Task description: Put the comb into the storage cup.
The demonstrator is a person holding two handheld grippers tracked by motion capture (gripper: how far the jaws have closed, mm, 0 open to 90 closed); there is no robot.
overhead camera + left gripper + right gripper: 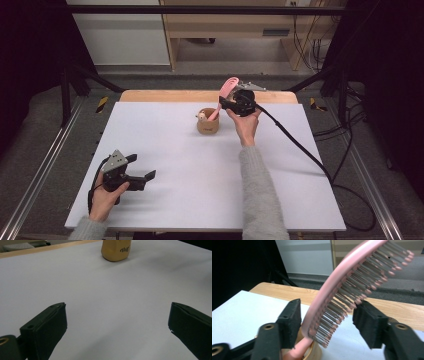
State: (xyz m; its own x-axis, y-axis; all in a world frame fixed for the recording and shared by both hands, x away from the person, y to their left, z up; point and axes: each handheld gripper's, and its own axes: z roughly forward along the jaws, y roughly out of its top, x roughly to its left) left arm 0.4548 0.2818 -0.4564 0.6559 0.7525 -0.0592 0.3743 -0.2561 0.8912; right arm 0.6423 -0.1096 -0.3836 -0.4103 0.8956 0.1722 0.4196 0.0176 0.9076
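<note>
A pink hairbrush (228, 87) stands tilted with its handle in a tan cup (207, 125) at the far middle of the white table (200, 170). My right gripper (226, 102) is open beside the cup, its jaws standing either side of the brush head. In the right gripper view the brush (342, 282) lies between the pads, bristles toward the right pad (368, 322), with a thin gap at the left pad (292, 320). My left gripper (144, 166) rests open and holds nothing near the front left; its view shows the cup (116, 250) far ahead.
A small pale object (201, 116) pokes out of the cup beside the brush handle. A wooden strip (150, 95) runs along the table's far edge. A black cable (300, 150) trails from the right gripper over the right side of the table.
</note>
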